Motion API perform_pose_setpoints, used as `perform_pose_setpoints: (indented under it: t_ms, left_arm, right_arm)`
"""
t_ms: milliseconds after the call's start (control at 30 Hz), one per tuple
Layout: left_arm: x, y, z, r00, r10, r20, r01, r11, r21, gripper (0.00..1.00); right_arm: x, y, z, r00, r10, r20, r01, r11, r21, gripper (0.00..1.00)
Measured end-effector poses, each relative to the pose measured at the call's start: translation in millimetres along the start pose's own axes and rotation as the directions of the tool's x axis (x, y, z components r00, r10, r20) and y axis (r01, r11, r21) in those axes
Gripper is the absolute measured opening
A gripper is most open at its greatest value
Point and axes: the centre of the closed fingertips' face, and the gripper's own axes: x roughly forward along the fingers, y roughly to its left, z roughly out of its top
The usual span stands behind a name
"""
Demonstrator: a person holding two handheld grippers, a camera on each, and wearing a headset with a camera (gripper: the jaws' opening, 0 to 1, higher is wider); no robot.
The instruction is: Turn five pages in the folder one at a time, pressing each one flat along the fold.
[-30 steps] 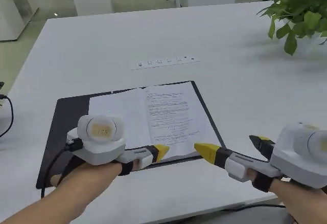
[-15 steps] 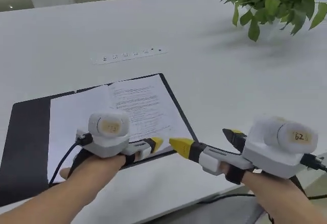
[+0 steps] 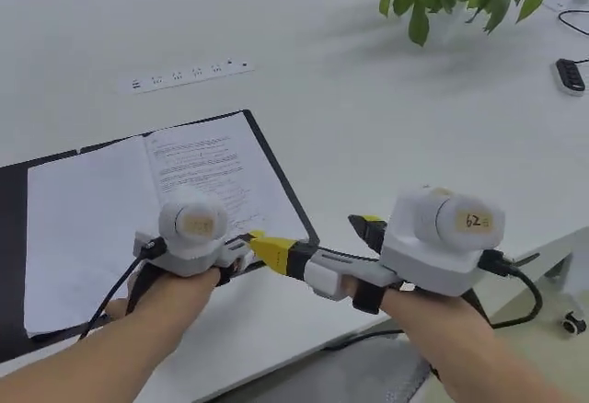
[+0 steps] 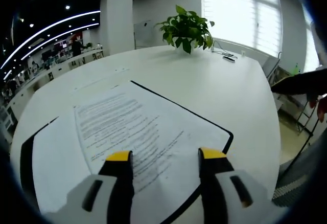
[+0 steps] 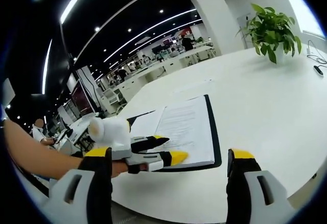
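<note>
The folder lies open on the table, no page lifted. The right gripper, jaws wide apart, has closed in beside the left gripper, also open and empty, at the printed page's near corner; a page turn looks imminent.

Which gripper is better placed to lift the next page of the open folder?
Probably the left. The left gripper has its open jaws over the near corner of the right-hand page, so it only needs to close there. The right gripper, also open, sits beside the folder, over the table.
</note>
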Motion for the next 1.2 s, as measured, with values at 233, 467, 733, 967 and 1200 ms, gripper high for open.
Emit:
perform_pose_setpoints:
  t_ms: [233, 467, 733, 967, 1200]
  left_arm:
    - [2.1, 1.2, -4.8, 0.9990, 0.035, 0.028, -0.036, 0.999, 0.012, 0.49]
    - [2.0, 2.5, -5.8, 0.9967, 0.036, 0.072, -0.036, 0.999, 0.001, 0.46]
    - [1.4, 6.3, -5.6, 0.9929, 0.037, 0.113, -0.036, 0.999, -0.008, 0.39]
    - [1.7, 10.9, -6.2, 0.9909, 0.052, 0.124, -0.052, 0.999, -0.006, 0.26]
    - [2.4, 20.9, -4.9, 0.9909, 0.061, 0.120, -0.062, 0.998, 0.004, 0.11]
  right_arm:
    - [4.3, -2.3, 0.9, 0.9998, 0.015, -0.016, -0.014, 1.000, 0.009, 0.92]
    - [9.0, -3.3, 6.2, 0.9996, 0.024, -0.012, -0.024, 0.999, 0.030, 0.91]
    - [15.7, -5.6, 4.2, 0.9992, 0.029, -0.029, -0.028, 0.999, 0.035, 0.91]
    - [21.7, -4.9, 1.7, 0.9983, 0.034, -0.047, -0.032, 0.999, 0.031, 0.91]
    - [25.8, -4.9, -1.8, 0.9975, 0.034, -0.063, -0.032, 0.999, 0.030, 0.91]
